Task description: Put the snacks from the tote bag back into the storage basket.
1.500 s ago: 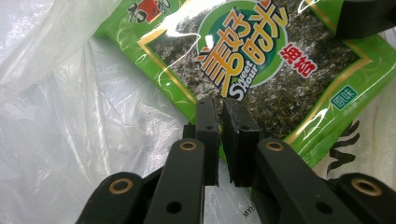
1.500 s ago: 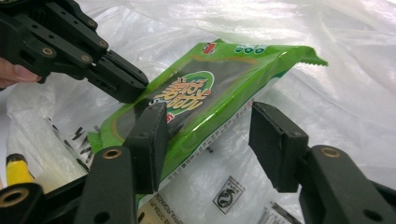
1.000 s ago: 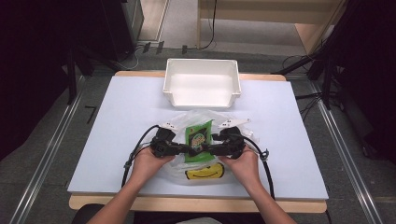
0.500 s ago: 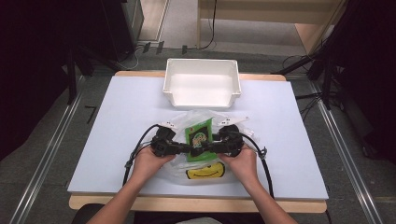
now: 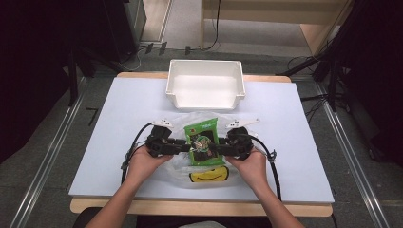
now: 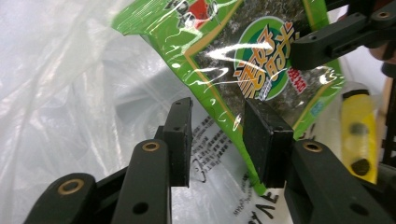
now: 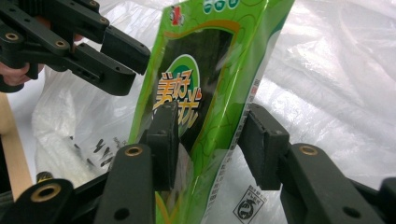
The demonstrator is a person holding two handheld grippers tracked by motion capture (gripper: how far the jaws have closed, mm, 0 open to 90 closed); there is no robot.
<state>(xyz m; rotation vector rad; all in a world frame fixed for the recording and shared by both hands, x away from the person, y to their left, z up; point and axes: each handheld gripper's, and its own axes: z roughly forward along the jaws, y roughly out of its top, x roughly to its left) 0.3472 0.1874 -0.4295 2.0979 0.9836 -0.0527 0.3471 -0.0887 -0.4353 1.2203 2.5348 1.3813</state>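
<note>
The left gripper [image 6: 217,140] has its flat, matte black jaws spread, having just been opening; the lower corner of a glossy green seaweed snack packet [image 6: 243,60] sits in the gap close to one jaw, and I cannot tell whether that jaw touches the film. The right gripper [image 7: 210,140] has just been closing, yet its blocky jaws are still apart, with the packet's long edge standing between them, one jaw lying against the printed face and the other set off from the sealed seam. The packet is a flat, rectangular pouch of shiny, crinkled film, green with a dark panel and a round printed emblem, and bright glare runs across it. In the high view it [image 5: 204,141] lies at the middle of the tabletop, between the two grippers, which come at it from either side. Under and around it spreads a thin, translucent white plastic bag [image 5: 209,166], wrinkled and soft, printed with small black text and a yellow smiley face [image 5: 209,177] near the person's side. Each hand wraps a gripper body, the left hand [image 5: 142,164] and the right hand [image 5: 249,164], with black cables curling back toward the table's near edge. The tabletop [image 5: 109,128] is a smooth, pale sheet with a wooden rim. Beyond the bag, toward the far edge, stands a white rectangular plastic bin [image 5: 205,85] with rounded corners and smooth walls.
</note>
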